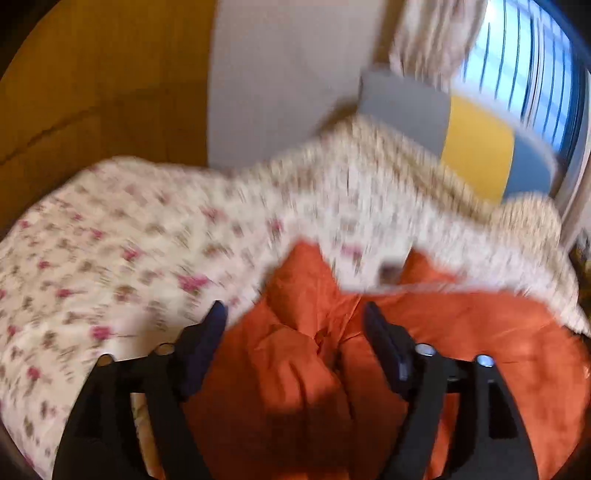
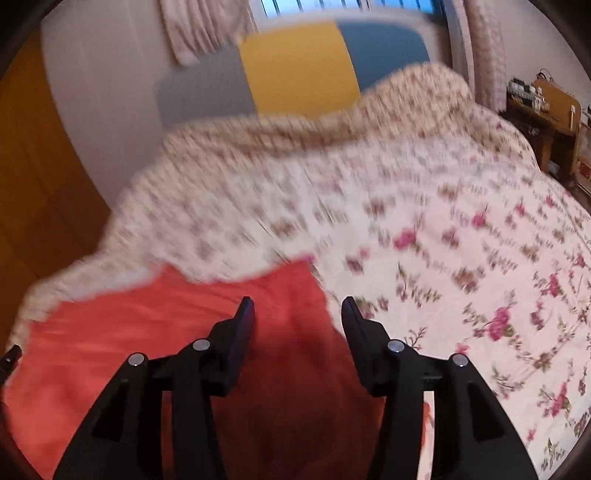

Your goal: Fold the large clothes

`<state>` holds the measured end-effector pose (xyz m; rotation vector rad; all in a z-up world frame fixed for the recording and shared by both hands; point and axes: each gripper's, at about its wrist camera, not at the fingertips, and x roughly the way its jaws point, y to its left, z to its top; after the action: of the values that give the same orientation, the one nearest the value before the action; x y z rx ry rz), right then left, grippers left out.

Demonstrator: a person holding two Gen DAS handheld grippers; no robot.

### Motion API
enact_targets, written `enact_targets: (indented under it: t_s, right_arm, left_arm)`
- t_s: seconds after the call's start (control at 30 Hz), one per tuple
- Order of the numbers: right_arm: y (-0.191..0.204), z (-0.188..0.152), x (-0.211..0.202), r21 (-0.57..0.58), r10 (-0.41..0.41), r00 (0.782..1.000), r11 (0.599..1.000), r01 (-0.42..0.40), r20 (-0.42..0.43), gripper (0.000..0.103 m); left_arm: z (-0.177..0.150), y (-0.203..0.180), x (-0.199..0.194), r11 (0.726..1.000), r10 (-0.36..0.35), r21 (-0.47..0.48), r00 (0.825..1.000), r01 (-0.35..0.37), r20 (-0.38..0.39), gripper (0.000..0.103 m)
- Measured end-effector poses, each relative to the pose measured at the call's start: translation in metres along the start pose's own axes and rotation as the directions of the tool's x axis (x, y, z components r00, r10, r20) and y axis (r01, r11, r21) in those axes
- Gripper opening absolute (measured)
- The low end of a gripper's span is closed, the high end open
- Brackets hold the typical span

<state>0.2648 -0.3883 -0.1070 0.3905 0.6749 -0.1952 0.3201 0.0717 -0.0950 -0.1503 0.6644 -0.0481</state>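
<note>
Both views are motion-blurred. The left gripper (image 1: 293,314) hangs with jaws wide apart over the orange garment (image 1: 317,369), nothing pinched between them. The right gripper (image 2: 297,308) also stands parted and empty above the garment (image 2: 155,332), which lies rumpled on the floral bedspread (image 2: 461,258). Beyond it stands a grey, yellow and blue headboard (image 2: 299,70), then curtains (image 2: 199,26) and a window (image 1: 535,74). No writing can be read.

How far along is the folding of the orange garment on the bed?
Done: the orange garment lies bunched on the floral bedspread, with creases but no neat fold showing. In hand: nothing; the left gripper and right gripper hang over it, jaws apart and empty. Left: grasping, flattening and folding it.
</note>
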Motion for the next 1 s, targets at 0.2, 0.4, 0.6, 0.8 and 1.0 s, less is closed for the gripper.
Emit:
enact_targets:
  t_s: [0.2, 0.4, 0.6, 0.8, 1.0]
  right_arm:
    - [0.049, -0.025, -0.067, -0.162, 0.176, 0.98, 0.974, -0.16, 0.095, 0.049]
    - [0.123, -0.058, -0.04, -0.433, 0.177, 0.984, 0.887, -0.159, 0.002, 0.047]
    - [0.128, -0.049, 0.026, -0.359, 0.126, 0.983, 0.918, -0.166, -0.132, 0.047]
    - [0.121, -0.053, 0.049, -0.355, 0.127, 0.982, 0.919, -0.17, -0.142, 0.047]
    - [0.122, -0.052, 0.049, -0.358, 0.12, 0.982, 0.919, -0.165, -0.144, 0.049]
  left_arm:
    - [-0.032, -0.021, -0.08, 0.992, -0.119, -0.028, 0.982, 0.125, 0.15, 0.087]
    - [-0.05, -0.111, -0.041, 0.932, -0.069, 0.359, 0.996, 0.045, 0.054, 0.087]
    - [-0.034, -0.113, 0.031, 0.95, -0.069, 0.295, 0.991, 0.1, -0.114, 0.09]
    - [-0.042, -0.102, 0.056, 0.966, -0.125, 0.21, 0.982, 0.153, -0.141, 0.094]
    - [-0.045, -0.109, 0.057, 0.964, -0.092, 0.233, 0.983, 0.128, -0.161, 0.094]
